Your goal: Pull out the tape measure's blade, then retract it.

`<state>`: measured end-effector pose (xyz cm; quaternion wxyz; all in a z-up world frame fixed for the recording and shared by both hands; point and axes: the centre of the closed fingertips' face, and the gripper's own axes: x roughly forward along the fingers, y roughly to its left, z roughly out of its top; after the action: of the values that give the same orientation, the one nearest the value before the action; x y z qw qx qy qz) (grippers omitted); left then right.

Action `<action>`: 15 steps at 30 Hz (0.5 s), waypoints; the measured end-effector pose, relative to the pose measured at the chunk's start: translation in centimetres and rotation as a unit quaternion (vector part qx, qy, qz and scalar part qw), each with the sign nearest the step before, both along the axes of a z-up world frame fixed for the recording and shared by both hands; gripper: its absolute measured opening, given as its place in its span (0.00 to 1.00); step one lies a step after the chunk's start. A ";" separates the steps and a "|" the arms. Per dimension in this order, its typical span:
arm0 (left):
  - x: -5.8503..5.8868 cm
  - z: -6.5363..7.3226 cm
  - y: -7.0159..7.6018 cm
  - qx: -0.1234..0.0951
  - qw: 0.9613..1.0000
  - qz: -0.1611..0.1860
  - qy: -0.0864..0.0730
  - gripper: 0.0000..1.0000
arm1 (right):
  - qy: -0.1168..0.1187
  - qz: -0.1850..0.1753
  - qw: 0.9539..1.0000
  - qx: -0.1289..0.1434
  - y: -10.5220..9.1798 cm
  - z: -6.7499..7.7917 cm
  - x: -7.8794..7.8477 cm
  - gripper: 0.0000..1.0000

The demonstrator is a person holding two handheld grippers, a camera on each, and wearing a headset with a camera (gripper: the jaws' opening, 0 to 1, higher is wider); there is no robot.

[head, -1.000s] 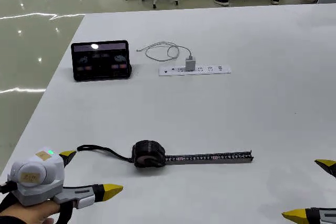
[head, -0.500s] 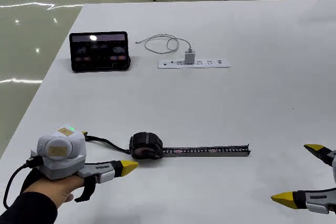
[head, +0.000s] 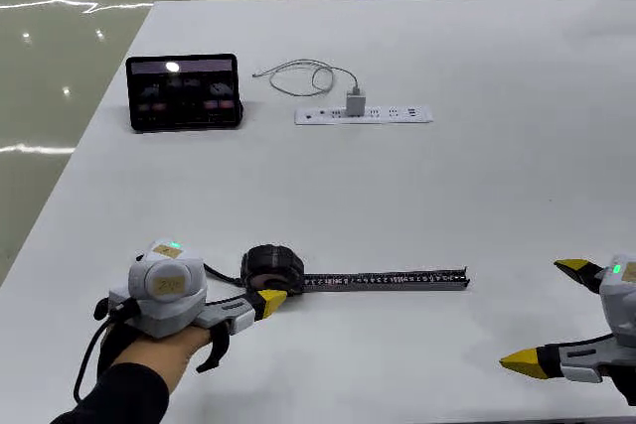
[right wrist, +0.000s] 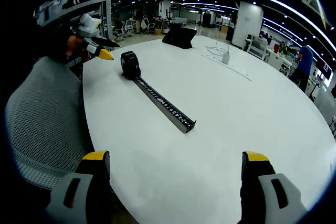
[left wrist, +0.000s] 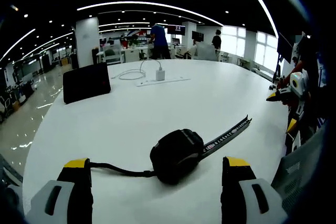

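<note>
Your left gripper (head: 256, 285) is sitting much further right than a second ago, and it is now reaching the tape measure's case (head: 273, 268). The right gripper (head: 545, 313) is sitting slightly further in from the right edge.

In the left gripper view, the left gripper (left wrist: 157, 163) is standing wide open with one jaw on each side of the case (left wrist: 176, 156). I'm seeing clear gaps on both sides, so it is not gripping anything yet. The strap (left wrist: 118, 170) is trailing off the case towards the left jaw.

The blade (head: 388, 280) is already lying pulled out flat on the table (head: 447, 196). Its long axis is running left to right from the case, with the hook end (head: 463, 278) pointing right.

The right gripper is also gaping wide and holding nothing. It is hanging well apart from the hook end, to the right of it and nearer you. In the right gripper view, the blade (right wrist: 163, 102) is running up and left, away from the jaws, towards the case (right wrist: 129, 62).

I'm judging that the pull-out is done and the retract is coming. The left gripper is the nearer one for pinning the case, and the case is lying dead ahead between its jaws.
</note>
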<state>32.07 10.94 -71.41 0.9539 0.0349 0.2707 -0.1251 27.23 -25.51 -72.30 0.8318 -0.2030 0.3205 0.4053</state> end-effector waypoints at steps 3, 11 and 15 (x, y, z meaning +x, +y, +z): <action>0.2 -0.1 -1.2 -0.001 1.000 0.001 -0.006 1.00 | -0.006 0.015 1.000 -0.004 0.6 -0.1 0.7 1.00; 1.2 -1.3 -2.0 0.039 0.999 -0.001 -0.036 1.00 | 0.018 0.064 0.997 -0.024 2.2 -0.2 2.4 1.00; 1.5 -2.0 -2.7 0.004 1.000 0.009 -0.024 1.00 | 0.019 0.111 0.992 -0.050 2.7 -0.7 2.9 0.95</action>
<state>33.52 8.19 -73.37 0.9610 0.0388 0.2485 -0.1145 30.12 -22.79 -72.99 0.7639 -0.2711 0.3320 0.4825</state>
